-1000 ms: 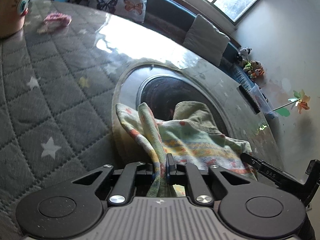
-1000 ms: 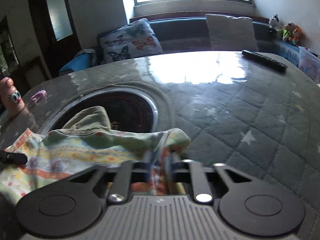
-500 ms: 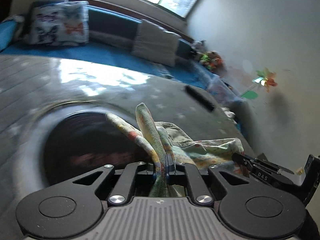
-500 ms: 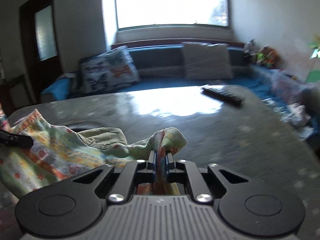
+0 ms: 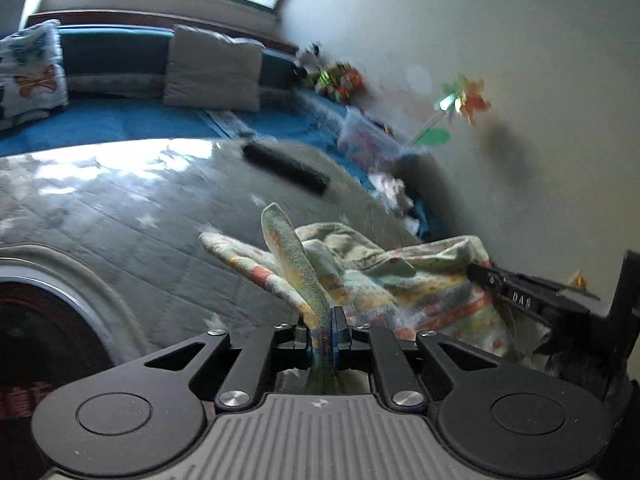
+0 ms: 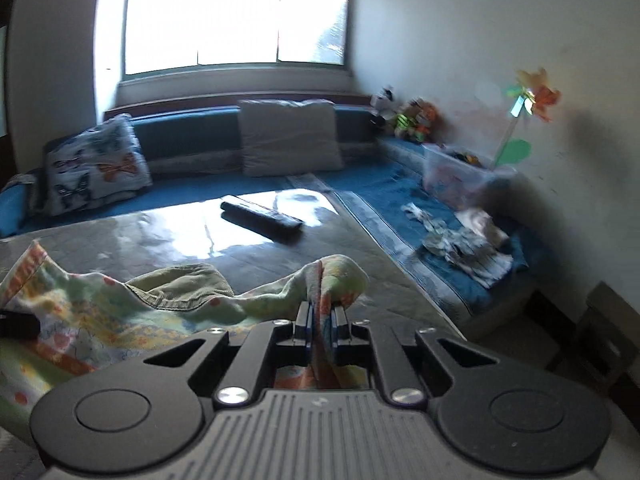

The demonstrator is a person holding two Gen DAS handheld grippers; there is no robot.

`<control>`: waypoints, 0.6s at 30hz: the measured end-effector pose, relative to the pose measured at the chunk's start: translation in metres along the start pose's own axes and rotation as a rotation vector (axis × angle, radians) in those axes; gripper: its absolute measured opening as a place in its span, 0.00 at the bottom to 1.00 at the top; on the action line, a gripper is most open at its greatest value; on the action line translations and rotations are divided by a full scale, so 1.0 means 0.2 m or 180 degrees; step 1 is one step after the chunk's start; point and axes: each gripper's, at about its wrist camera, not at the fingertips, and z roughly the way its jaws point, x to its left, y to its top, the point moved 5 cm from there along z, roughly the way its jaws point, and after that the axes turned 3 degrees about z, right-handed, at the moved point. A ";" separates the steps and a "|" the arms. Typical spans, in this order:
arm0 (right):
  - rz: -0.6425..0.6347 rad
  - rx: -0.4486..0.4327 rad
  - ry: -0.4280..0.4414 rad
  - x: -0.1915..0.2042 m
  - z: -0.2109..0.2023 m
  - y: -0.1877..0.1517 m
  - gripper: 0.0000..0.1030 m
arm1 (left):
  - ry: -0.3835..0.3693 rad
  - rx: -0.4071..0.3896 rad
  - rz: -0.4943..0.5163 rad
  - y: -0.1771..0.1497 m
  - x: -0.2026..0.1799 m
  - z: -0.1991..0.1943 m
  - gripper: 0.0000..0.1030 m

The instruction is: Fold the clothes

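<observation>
Here, a patterned garment (image 5: 416,292) of pale green, yellow and orange print is held stretched between the two tools above a grey quilted worktop (image 5: 132,216). In the left wrist view, the left tool (image 5: 329,322) sits at lower centre, its jaws clamped together on a bunched fold of the cloth, which rises in a narrow crest just above the fingertips. At the right edge of the same view, the right tool (image 5: 516,294) is seen from the side, its tip buried in the far end of the garment.

In the right wrist view, the right tool (image 6: 321,320) is likewise pressed shut on a gathered corner of the garment (image 6: 100,320), and the fabric spreads away to the lower left of the frame, where an olive-green inner layer is exposed. The dark tip of the left tool (image 6: 18,325) is glimpsed at the left edge, against the cloth.

A black remote control (image 6: 260,218) lies on the worktop beyond the garment, well apart from it. A blue sofa (image 6: 188,132) runs along the back under a bright window (image 6: 236,16), carrying a grey cushion (image 6: 290,136) and a butterfly cushion (image 6: 96,168). A paper pinwheel (image 6: 532,98) stands by the wall at upper right.
</observation>
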 end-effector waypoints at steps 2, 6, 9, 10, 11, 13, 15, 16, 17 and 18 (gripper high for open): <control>0.0063 0.0129 -0.0071 -0.06 0.04 -0.06 0.08 | 0.0083 0.0143 0.0074 -0.04 0.00 0.06 0.13; 0.0079 0.0348 -0.0255 -0.12 0.11 -0.18 0.17 | 0.0311 0.0328 0.0142 -0.13 0.05 0.11 0.53; 0.0101 0.0349 -0.0212 -0.12 0.09 -0.20 0.19 | 0.0442 0.0316 0.0128 -0.14 0.10 0.09 0.53; 0.0108 0.0334 -0.0166 -0.11 0.08 -0.20 0.22 | 0.0491 0.0273 0.0111 -0.13 0.12 0.08 0.53; 0.0117 0.0315 -0.0105 -0.09 0.07 -0.19 0.26 | 0.0535 0.0219 0.0096 -0.12 0.12 0.07 0.53; 0.0124 0.0290 0.0054 -0.05 0.06 -0.18 0.34 | 0.0612 0.0103 0.0080 -0.10 0.14 0.04 0.53; 0.0102 0.0292 0.0224 0.02 0.05 -0.18 0.34 | 0.0638 0.0016 0.0114 -0.07 0.13 0.04 0.51; 0.0094 0.0310 0.0295 0.05 0.05 -0.18 0.36 | 0.0616 -0.0009 0.0139 -0.07 0.12 0.03 0.51; 0.0090 0.0333 0.0371 0.09 0.06 -0.18 0.36 | 0.0575 -0.0016 0.0154 -0.07 0.10 0.04 0.50; 0.0086 0.0357 0.0447 0.12 0.07 -0.19 0.36 | 0.0531 -0.0018 0.0169 -0.07 0.09 0.04 0.49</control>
